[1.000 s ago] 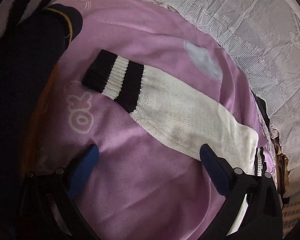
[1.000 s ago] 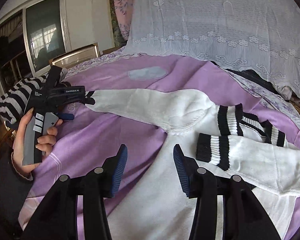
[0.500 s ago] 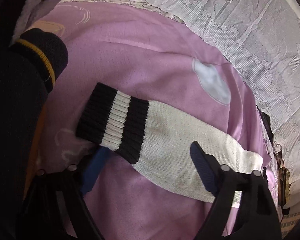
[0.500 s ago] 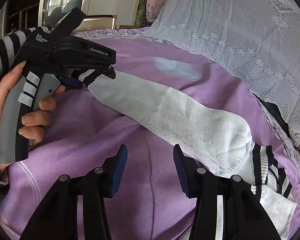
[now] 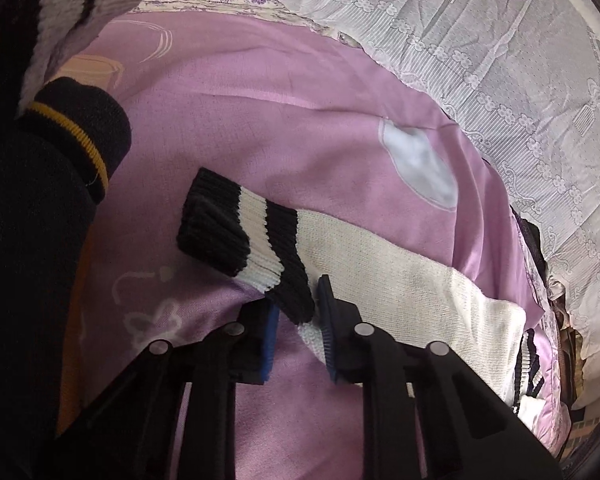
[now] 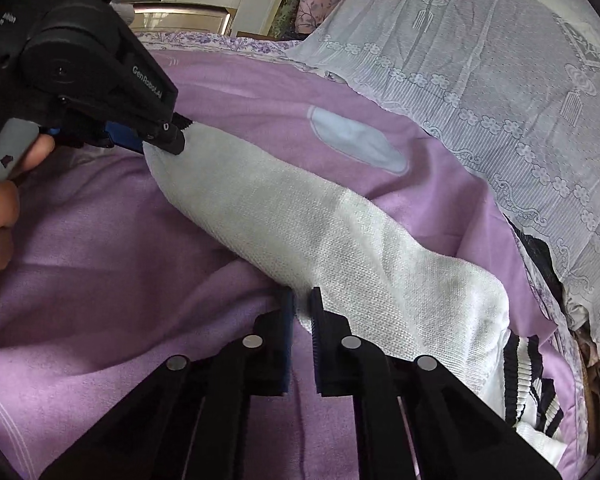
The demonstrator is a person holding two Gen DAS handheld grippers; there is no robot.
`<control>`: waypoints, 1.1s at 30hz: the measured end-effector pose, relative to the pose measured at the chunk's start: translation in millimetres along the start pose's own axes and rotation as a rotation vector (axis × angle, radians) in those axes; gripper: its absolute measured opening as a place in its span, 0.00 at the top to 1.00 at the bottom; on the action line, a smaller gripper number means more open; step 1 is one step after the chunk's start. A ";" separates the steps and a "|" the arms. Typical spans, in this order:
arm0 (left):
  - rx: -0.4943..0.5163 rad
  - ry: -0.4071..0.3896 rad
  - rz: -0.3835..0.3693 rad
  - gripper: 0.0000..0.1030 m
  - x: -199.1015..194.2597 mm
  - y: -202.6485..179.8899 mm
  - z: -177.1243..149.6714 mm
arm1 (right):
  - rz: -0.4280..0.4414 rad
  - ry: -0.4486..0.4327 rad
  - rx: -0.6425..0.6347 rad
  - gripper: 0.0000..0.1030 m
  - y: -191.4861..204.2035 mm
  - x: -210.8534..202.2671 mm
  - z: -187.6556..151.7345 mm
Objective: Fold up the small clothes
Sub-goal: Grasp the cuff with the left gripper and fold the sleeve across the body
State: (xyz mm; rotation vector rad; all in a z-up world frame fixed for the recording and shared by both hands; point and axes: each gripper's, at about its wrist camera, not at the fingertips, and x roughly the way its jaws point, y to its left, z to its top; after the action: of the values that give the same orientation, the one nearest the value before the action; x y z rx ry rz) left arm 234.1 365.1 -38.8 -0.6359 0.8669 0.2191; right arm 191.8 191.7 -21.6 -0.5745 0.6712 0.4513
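A white knit sweater sleeve with a black-and-white striped cuff lies stretched across the purple bedspread. My left gripper is shut on the sleeve's near edge just behind the cuff. The same sleeve shows in the right wrist view, where my right gripper is shut on its near edge midway along. The left gripper also shows there, clamped on the sleeve's cuff end. The sweater's striped body is bunched at the right.
A white lace cover drapes the bed's far right side. A dark garment with a yellow-striped cuff lies at the left. A pale patch marks the bedspread. A headboard stands behind.
Both grippers moved in and closed on the sleeve's near edge: the left behind the cuff, the right midway along. Both were open half a second ago.
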 end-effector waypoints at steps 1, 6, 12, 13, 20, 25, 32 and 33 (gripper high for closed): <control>0.010 -0.015 0.000 0.83 -3.5 -2.3 -0.5 | 0.006 -0.010 0.015 0.93 -4.0 -3.2 -0.4; 0.116 -0.102 -0.011 0.85 -27.4 -27.9 -7.9 | 0.073 -0.022 0.113 0.94 -25.2 -20.2 -7.9; 0.289 -0.175 -0.084 0.90 -57.9 -75.0 -28.8 | 0.191 -0.036 0.262 0.94 -65.2 -43.4 -27.9; 0.323 -0.184 -0.104 0.90 -62.0 -84.3 -33.9 | 0.227 -0.045 0.311 0.94 -76.2 -48.2 -32.4; 0.593 -0.214 -0.196 0.90 -76.3 -151.7 -87.3 | 0.473 -0.115 0.724 0.66 -160.4 -72.9 -82.5; 0.730 -0.170 -0.250 0.90 -70.2 -193.0 -128.8 | 0.655 -0.182 0.948 0.60 -201.0 -79.6 -118.8; 0.856 -0.111 -0.253 0.90 -50.9 -234.4 -180.3 | 0.728 -0.206 1.123 0.43 -233.6 -72.9 -152.3; 0.864 -0.103 -0.246 0.90 -46.4 -238.1 -185.3 | 0.730 -0.207 1.145 0.42 -238.4 -72.2 -156.2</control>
State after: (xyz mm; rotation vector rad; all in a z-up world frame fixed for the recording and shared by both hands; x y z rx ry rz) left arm 187.4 67.5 10.6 0.0832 0.6881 -0.3372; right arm 204.6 -100.2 10.1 0.8218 0.8029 0.6901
